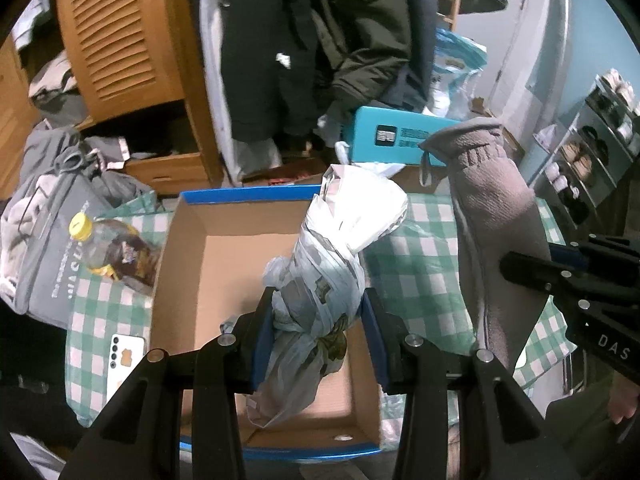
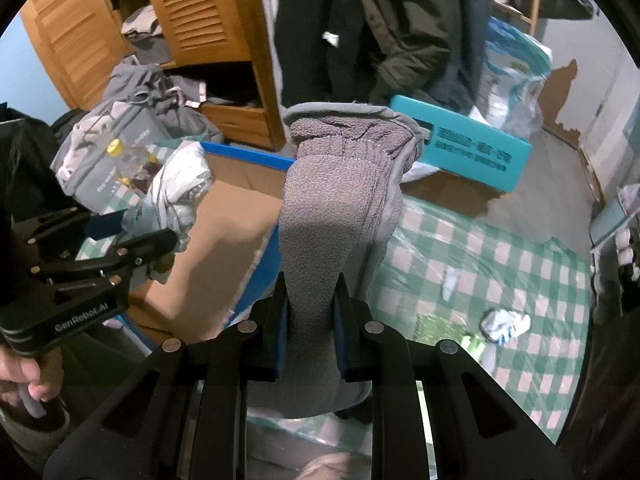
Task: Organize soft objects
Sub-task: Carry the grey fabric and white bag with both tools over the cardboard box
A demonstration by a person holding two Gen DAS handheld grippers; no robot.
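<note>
My left gripper (image 1: pixel 318 312) is shut on a knotted whitish plastic bag bundle (image 1: pixel 344 232) and holds it over an open cardboard box (image 1: pixel 192 280) with a blue rim. The bundle also shows in the right wrist view (image 2: pixel 176 192). My right gripper (image 2: pixel 311 312) is shut on a grey fleece glove (image 2: pixel 336 208), held upright just right of the box (image 2: pixel 224 240). The glove (image 1: pixel 496 224) and right gripper (image 1: pixel 560 272) show at the right of the left wrist view.
The box stands on a green checked cloth (image 1: pixel 420 280). A yellow-capped bottle (image 1: pixel 112 252) and a phone (image 1: pixel 124 360) lie left of it. A teal box (image 1: pixel 396 140) sits behind. A small white item (image 2: pixel 504 324) lies on the cloth. Clothes and a wooden wardrobe (image 1: pixel 120 40) stand behind.
</note>
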